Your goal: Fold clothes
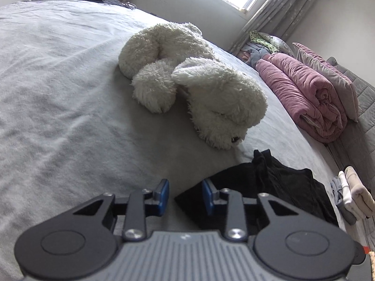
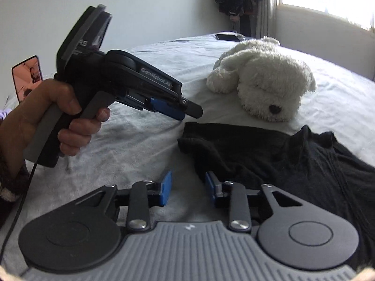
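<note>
The left gripper (image 1: 185, 195) hangs low over the bed sheet (image 1: 70, 93) with its blue pads (image 1: 164, 193) a moderate gap apart; nothing is between them, only pale sheet and the near corner of the black garment (image 1: 269, 187) just ahead; the right-hand pad sits at that corner's edge, though whether it touches the cloth is not clear. The right gripper (image 2: 188, 188) stands likewise part open and empty; its right-hand pad lies against or just over the garment's left hem, and which of the two I cannot tell.

The step in hand, as I judge it, is taking hold of the garment's near-left edge with both grippers so it can be lifted and laid flat; to do it well, each gripper should slide one pad under the hem and one over it, pinch a single layer only, and keep the two grips apart along the edge so the cloth hangs even rather than bunched.

Taking the white plush dog (image 2: 264, 86) as landmark: the garment lies crumpled just in front of it, its far edge close under the dog's snout; in the right wrist view the left gripper, gripped by the person's hand (image 2: 54, 117), hovers to the left of the dog and above the garment's far-left corner; a rolled pink quilt (image 1: 302, 93) lies beyond the dog, off the bed's edge.
</note>
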The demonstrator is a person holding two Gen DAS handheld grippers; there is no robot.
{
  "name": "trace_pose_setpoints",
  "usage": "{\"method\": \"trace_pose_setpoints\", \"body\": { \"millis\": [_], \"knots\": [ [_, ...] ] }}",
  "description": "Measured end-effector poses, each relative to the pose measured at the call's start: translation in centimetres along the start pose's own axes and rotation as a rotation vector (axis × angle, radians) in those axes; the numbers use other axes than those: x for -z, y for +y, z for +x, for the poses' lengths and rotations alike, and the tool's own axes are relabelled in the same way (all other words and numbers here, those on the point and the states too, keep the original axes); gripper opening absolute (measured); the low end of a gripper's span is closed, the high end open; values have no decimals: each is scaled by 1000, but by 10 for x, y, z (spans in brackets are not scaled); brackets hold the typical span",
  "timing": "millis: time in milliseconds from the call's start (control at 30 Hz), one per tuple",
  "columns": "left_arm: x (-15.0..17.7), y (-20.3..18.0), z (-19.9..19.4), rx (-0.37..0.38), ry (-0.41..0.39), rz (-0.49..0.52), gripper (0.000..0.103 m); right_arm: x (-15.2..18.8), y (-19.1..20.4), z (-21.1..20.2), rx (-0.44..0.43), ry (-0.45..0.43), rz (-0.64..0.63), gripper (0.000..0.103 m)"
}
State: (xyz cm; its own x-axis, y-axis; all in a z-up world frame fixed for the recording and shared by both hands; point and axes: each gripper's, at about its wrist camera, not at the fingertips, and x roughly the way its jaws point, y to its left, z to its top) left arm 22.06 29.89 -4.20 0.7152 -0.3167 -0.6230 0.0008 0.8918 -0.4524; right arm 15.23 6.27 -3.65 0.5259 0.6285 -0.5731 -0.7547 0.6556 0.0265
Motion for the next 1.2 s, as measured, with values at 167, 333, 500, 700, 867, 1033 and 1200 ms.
{"method": "trace_pose_setpoints", "body": {
  "millis": [167, 333, 500, 700, 867, 1033, 1200],
  "knots": [
    [5, -11, 5, -47, 21, 62, 31, -2, 1, 1, 8, -31, -2, 34],
    [8, -13, 8, -76, 3, 82, 26, 1, 4, 18, 50, -15, -39, 34],
    [12, -19, 14, -135, -32, 106, 5, 2, 4, 31, 111, -7, -80, 24],
    [13, -17, 10, -152, -121, 66, 2, 1, -11, 28, 46, -13, 9, 3],
    [8, -12, -1, -160, -186, 50, 2, -3, -37, 9, -179, -47, 188, 3],
    [7, -4, -2, -186, -208, 39, 2, 0, -44, 10, -304, -38, 287, 3],
    [3, -3, -9, -238, -238, 40, 2, 0, -29, 20, -318, -30, 300, 4]
  ]
}}
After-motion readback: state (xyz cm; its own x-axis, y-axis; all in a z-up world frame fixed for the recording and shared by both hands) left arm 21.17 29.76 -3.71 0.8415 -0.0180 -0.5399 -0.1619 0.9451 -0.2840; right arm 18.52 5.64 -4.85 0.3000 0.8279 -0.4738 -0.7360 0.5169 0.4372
